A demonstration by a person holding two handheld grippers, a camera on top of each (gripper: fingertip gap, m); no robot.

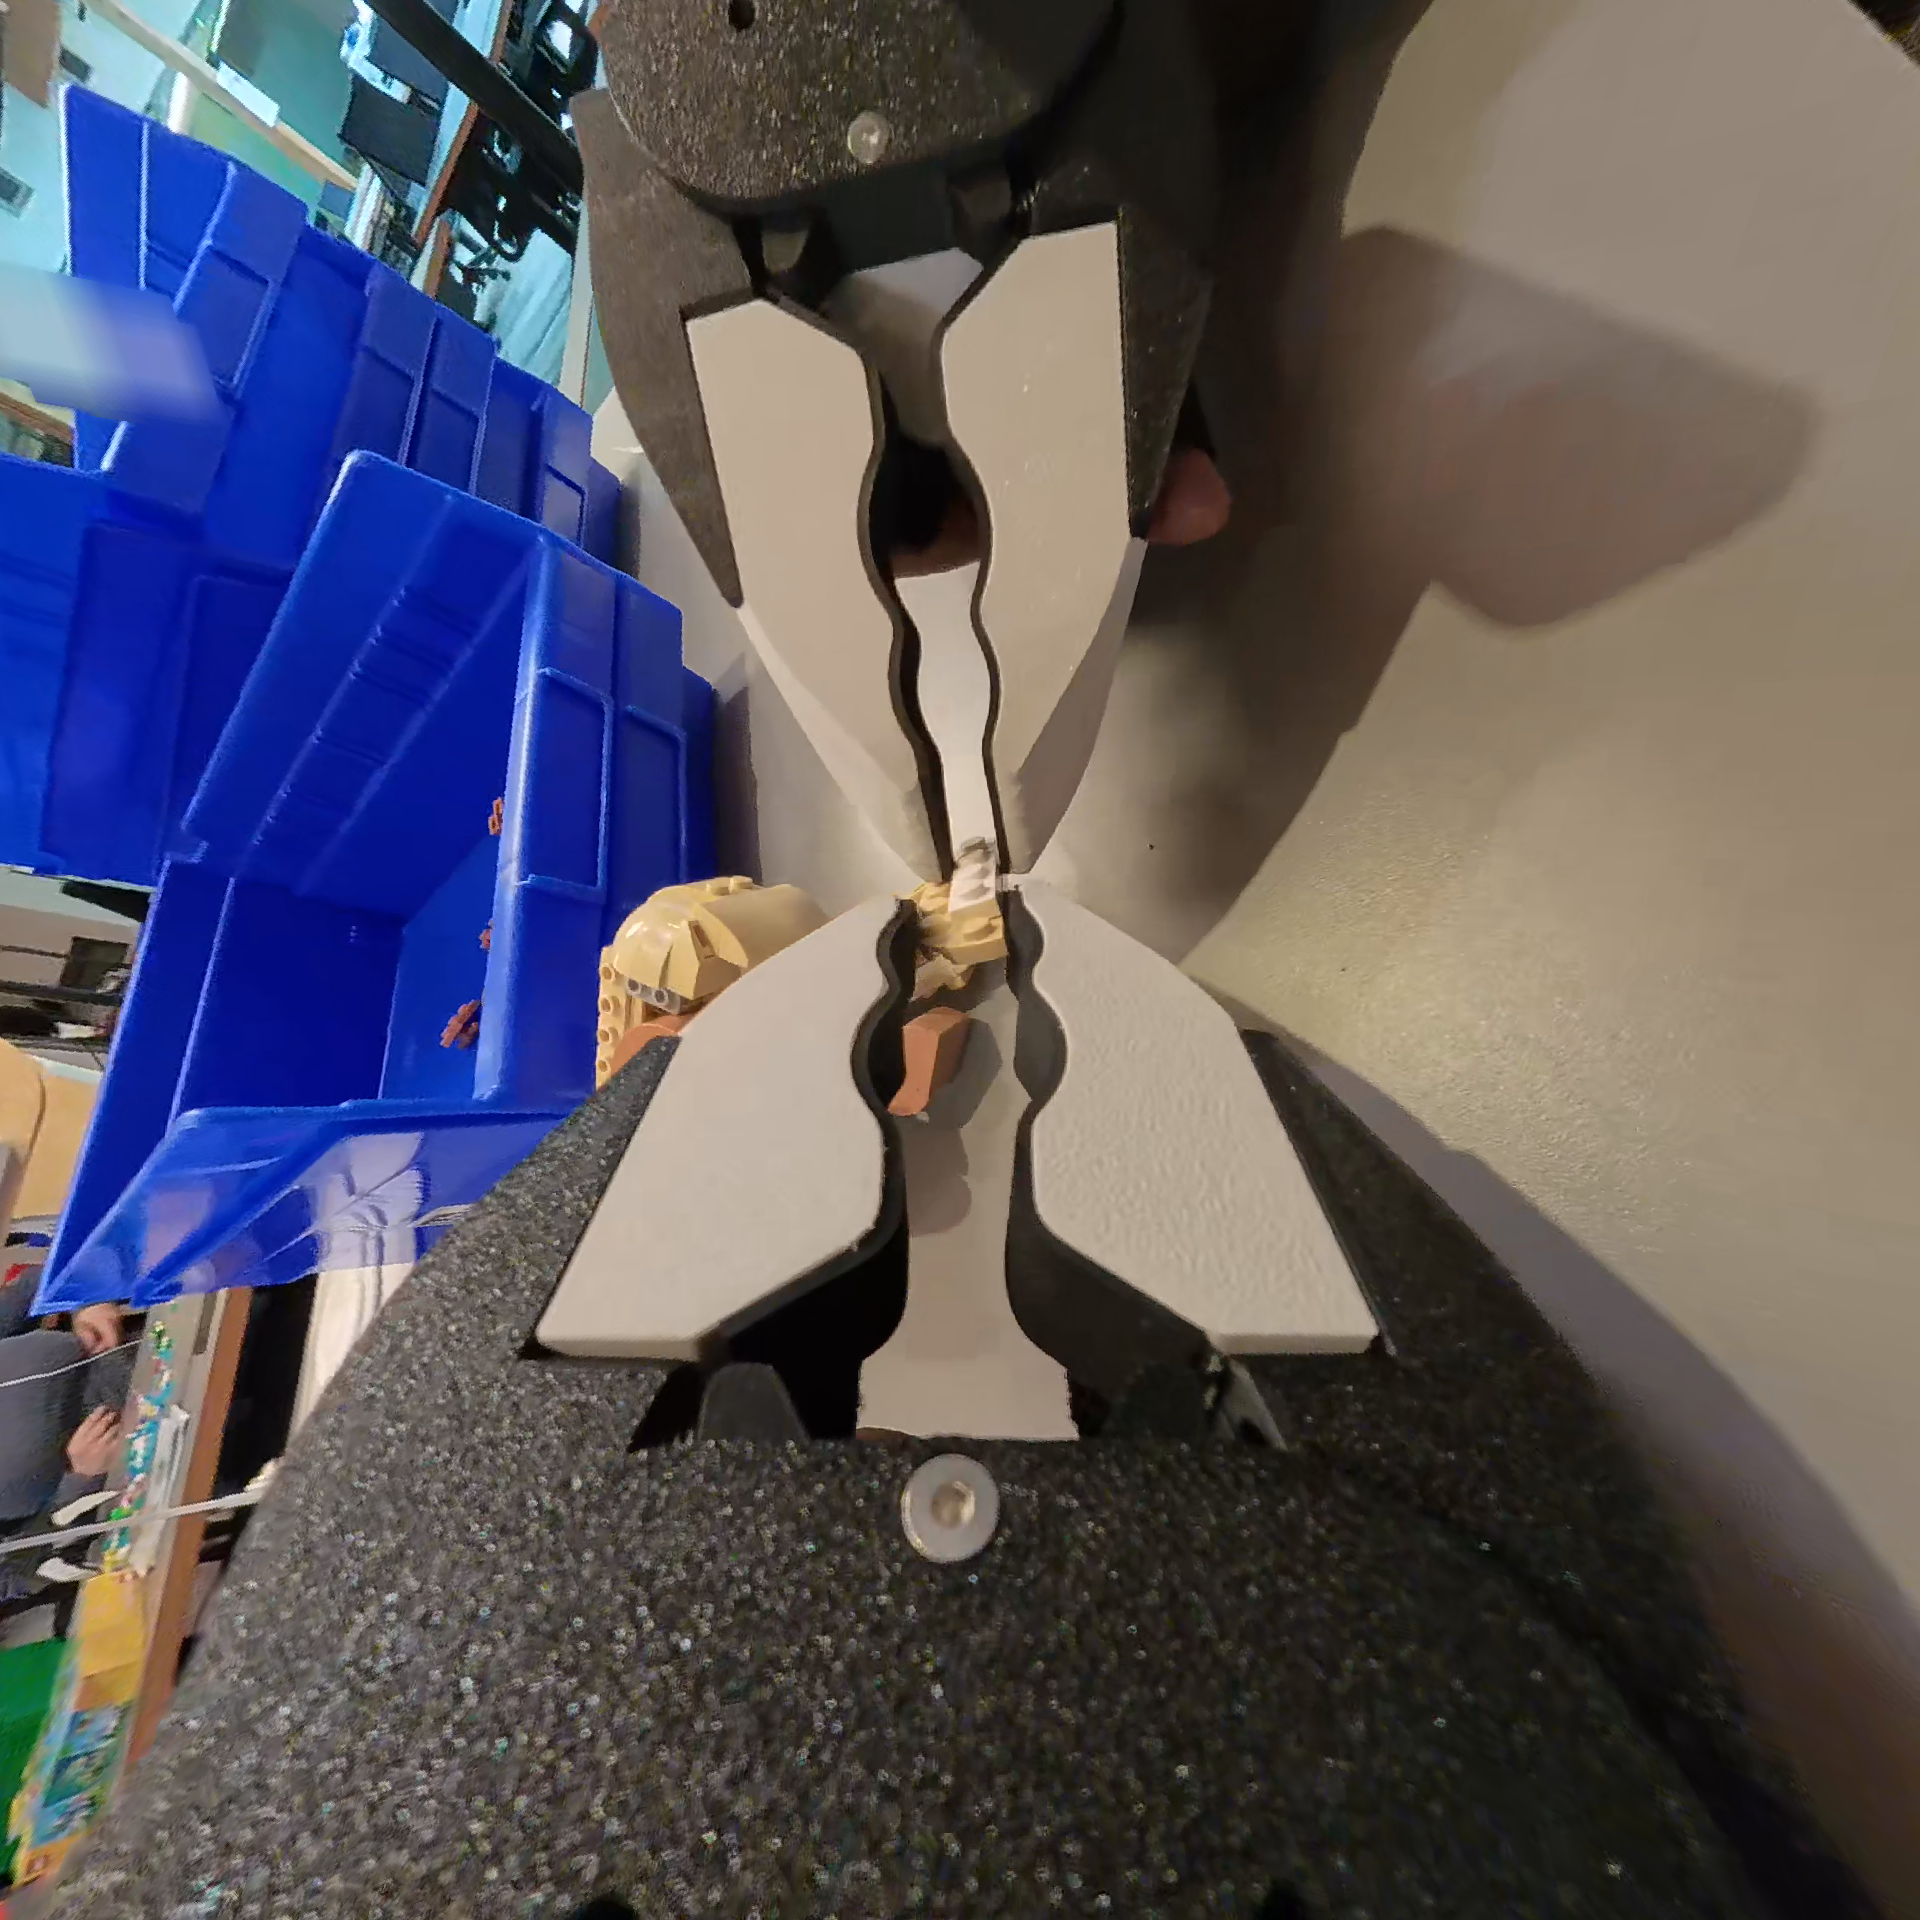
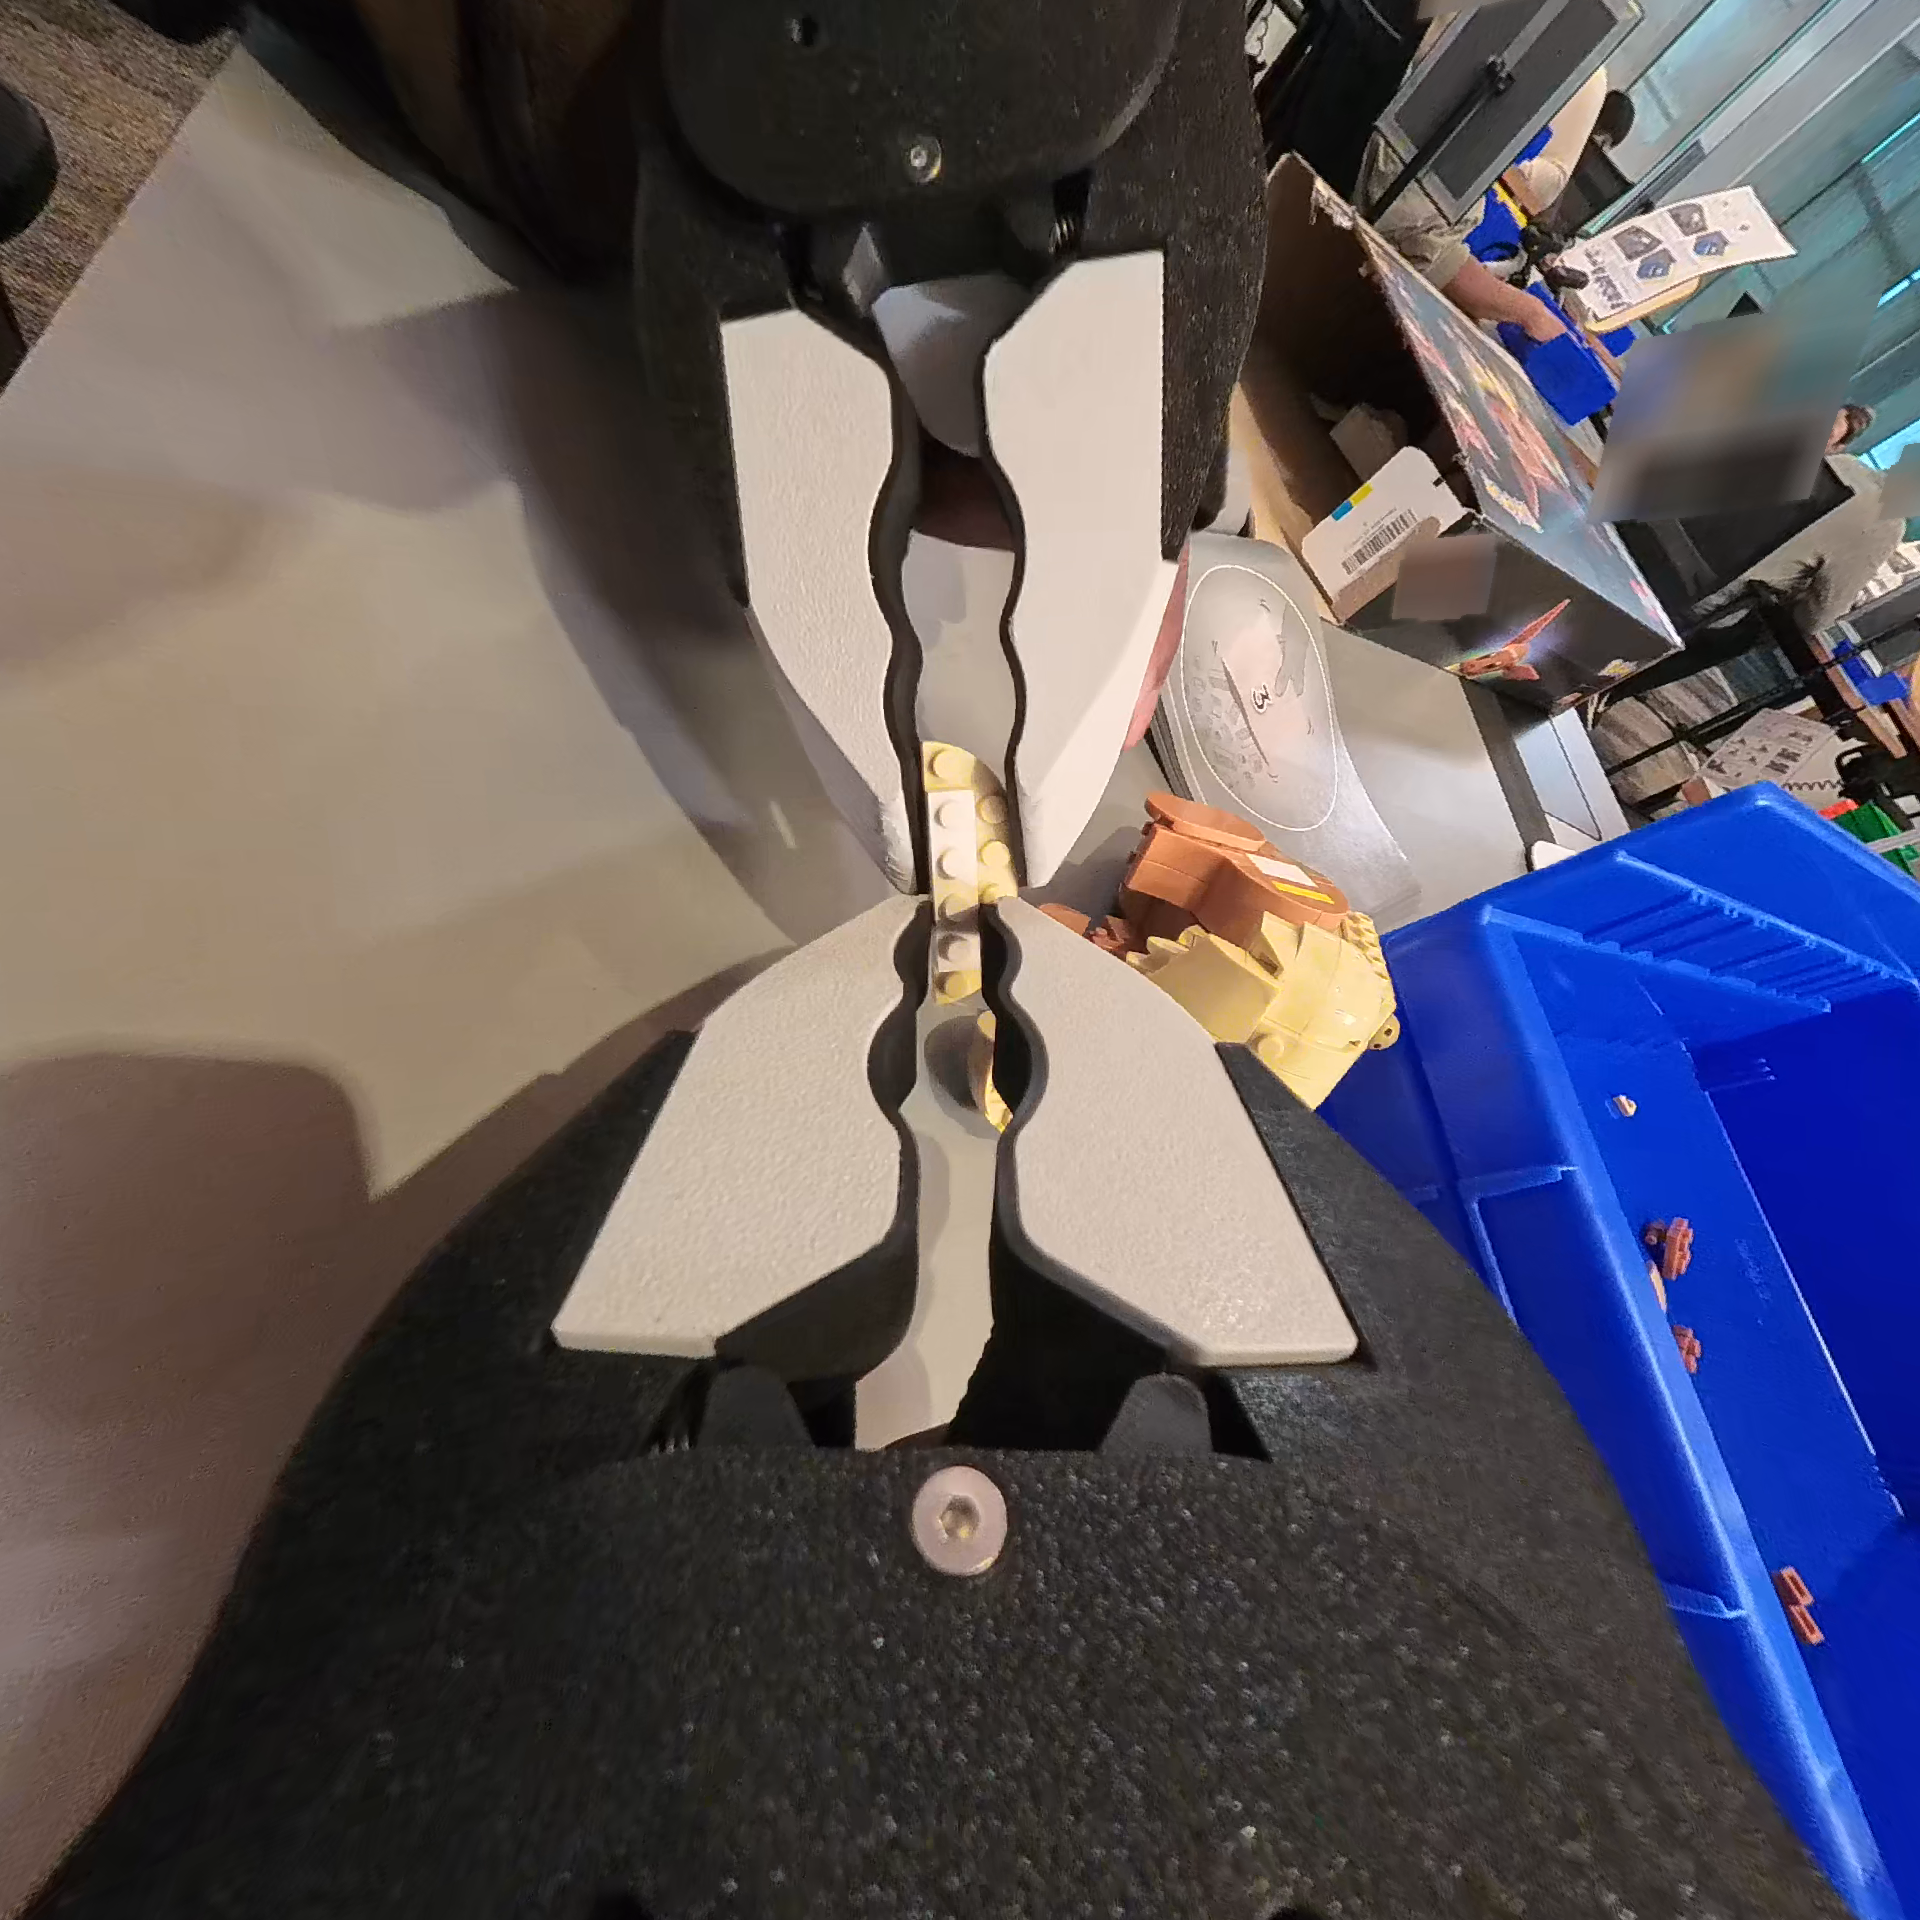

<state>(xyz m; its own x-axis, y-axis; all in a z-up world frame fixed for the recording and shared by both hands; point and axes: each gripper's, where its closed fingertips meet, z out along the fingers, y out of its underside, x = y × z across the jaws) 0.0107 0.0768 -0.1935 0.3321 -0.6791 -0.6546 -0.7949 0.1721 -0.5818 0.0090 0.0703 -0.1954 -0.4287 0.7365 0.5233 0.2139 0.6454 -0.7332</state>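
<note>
Left claw (image 1: pixel 961 914) clamped on tan brick piece (image 1: pixel 961 930).

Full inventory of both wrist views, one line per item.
Tan-and-white brick piece: one, clamped between both claws' tips, above the table.
Tan-and-brown brick model: one, on the table beside the bins.
Blue bins: several, stacked along the table edge; small brown bricks inside one.
Grey printed bag: one, behind the model.
Cardboard box: one, open, background.
White table: one.
Left claw: shut on the brick piece.
Right claw: shut on the same piece.
</note>
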